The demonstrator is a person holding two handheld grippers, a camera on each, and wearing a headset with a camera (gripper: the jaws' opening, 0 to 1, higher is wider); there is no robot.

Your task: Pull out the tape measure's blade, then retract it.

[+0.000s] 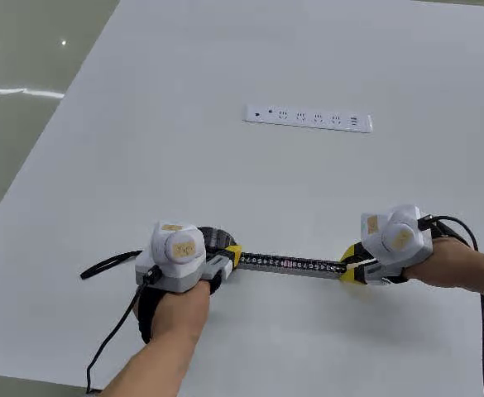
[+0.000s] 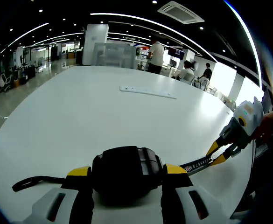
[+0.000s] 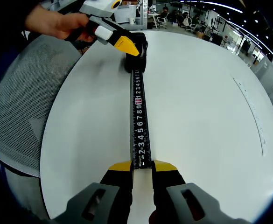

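Your left gripper (image 1: 229, 256) (image 2: 127, 173) has its jaws clamped on either side of the black tape measure case (image 1: 217, 240) (image 2: 124, 165) (image 3: 138, 58), the yellow tips pressed against its flanks. Your right gripper (image 1: 351, 265) (image 3: 142, 165) has its jaws closed together on the free end of the blade (image 1: 291, 265) (image 2: 199, 163) (image 3: 141, 116), pinching it flat between the yellow tips. Take the white power strip (image 1: 308, 117) (image 2: 148, 91) (image 3: 250, 112) as your marker. The case sits on the white counter (image 1: 225, 66) on your side of the strip, well apart from it and a little beyond its left end. The blade stretches from the case toward the right, roughly parallel to the strip's long side. It ends at your right jaws, on your side of the strip's right end. In the right gripper view the blade is dark with white numerals. They read 2 through 9 going away from your jaws, then a red-marked 10, then single digits again toward the case. No brand or label can be read on the case. A black wrist strap (image 1: 105, 265) (image 2: 33, 182) trails off the case on the side away from the blade, lying loose on the counter.
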